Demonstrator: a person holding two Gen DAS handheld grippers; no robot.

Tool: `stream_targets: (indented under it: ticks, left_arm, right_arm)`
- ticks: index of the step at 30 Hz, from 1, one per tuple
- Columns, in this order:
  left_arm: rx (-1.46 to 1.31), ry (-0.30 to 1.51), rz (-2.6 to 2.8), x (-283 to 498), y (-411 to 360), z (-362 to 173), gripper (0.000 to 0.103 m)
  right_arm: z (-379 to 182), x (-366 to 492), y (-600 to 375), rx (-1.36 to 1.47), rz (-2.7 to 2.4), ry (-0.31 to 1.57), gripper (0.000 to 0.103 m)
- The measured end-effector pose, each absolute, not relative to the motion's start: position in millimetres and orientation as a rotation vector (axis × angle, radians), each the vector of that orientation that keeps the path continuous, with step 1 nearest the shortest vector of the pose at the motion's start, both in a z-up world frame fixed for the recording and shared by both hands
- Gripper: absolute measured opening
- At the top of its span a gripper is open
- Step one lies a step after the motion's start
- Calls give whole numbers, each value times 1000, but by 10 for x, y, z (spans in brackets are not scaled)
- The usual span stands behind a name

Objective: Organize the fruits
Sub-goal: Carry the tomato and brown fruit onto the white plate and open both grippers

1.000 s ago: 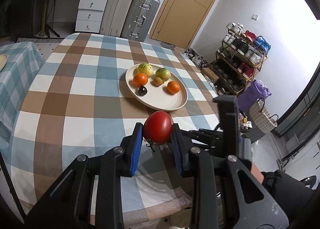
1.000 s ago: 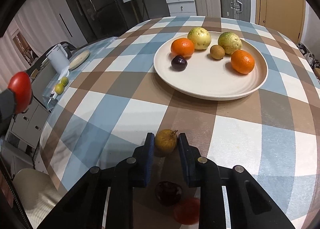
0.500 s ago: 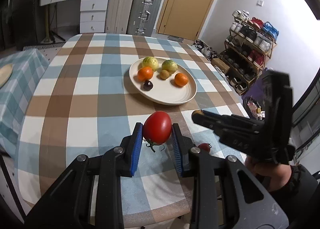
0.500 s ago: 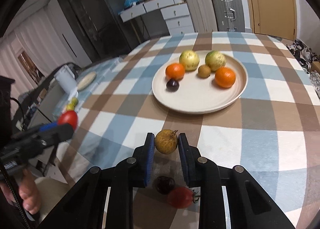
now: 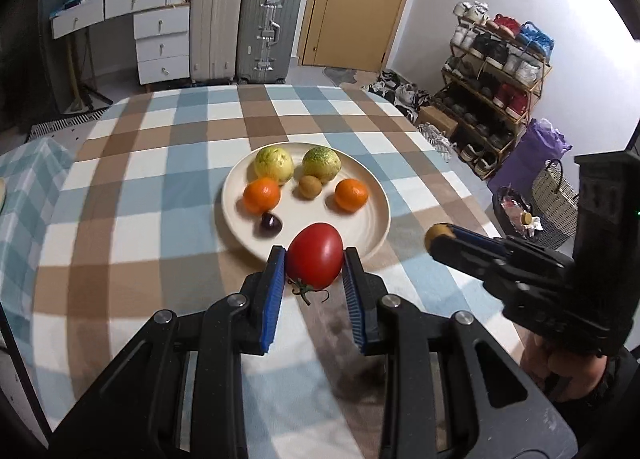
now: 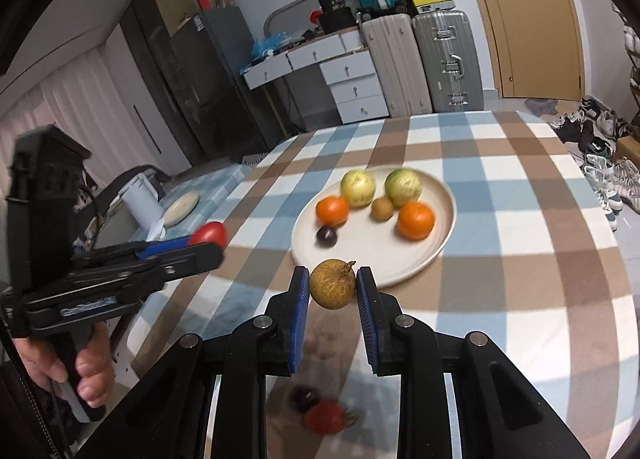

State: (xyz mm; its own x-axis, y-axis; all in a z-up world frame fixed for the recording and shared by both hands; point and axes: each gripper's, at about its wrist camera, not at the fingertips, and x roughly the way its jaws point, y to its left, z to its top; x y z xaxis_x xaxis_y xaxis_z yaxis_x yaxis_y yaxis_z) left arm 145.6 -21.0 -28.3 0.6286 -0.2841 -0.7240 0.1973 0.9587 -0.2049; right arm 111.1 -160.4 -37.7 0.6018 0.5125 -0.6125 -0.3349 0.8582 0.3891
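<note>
My left gripper (image 5: 314, 265) is shut on a red tomato (image 5: 315, 260), held just short of the near rim of the cream plate (image 5: 376, 233). My right gripper (image 6: 333, 286) is shut on a small brown round fruit (image 6: 333, 284), also in front of the plate (image 6: 442, 237). The plate carries two yellow-green fruits (image 5: 274, 164), two oranges (image 5: 262, 195), a kiwi (image 5: 310, 186) and a dark plum (image 5: 271, 223). In the left wrist view the right gripper (image 5: 440, 237) shows at the right with the brown fruit at its tip. In the right wrist view the left gripper (image 6: 208, 237) shows at the left.
A checked cloth covers the table (image 5: 160, 163). On it below my right gripper lie a small red tomato (image 6: 326, 415) and a dark fruit (image 6: 302, 397). A hand (image 6: 80, 371) grips the left handle. Suitcases (image 5: 240, 27), drawers and a shoe rack (image 5: 496, 71) stand beyond the table.
Both grippers have risen and moved toward the plate with their fruits still clamped. The right gripper now shows beside the plate in the left wrist view.
</note>
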Motion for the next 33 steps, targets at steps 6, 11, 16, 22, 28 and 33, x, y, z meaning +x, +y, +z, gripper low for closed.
stream_targets:
  ticks: [6, 11, 16, 22, 28, 33]
  left_arm:
    - [-119, 880, -300, 2087, -335, -487, 26]
    - [-178, 930, -343, 2535, -329, -674, 26]
    - [-260, 985, -397, 2861, -300, -890, 26]
    - [-258, 1027, -380, 3022, -313, -1052, 26]
    - [-246, 1034, -339, 3056, -299, -1090, 26]
    - [-261, 1043, -322, 3083, -288, -1125, 26]
  right_arm:
    - [-522, 1520, -1746, 309, 479, 821, 25]
    - [-637, 1757, -1597, 268, 501, 834, 25]
    - [-817, 1992, -1362, 210, 503, 888, 25]
    - [-978, 2174, -1228, 193, 494, 927, 25]
    - [-1066, 2263, -1165, 202, 494, 953, 25]
    - [-1083, 2287, -1129, 192, 473, 956, 25]
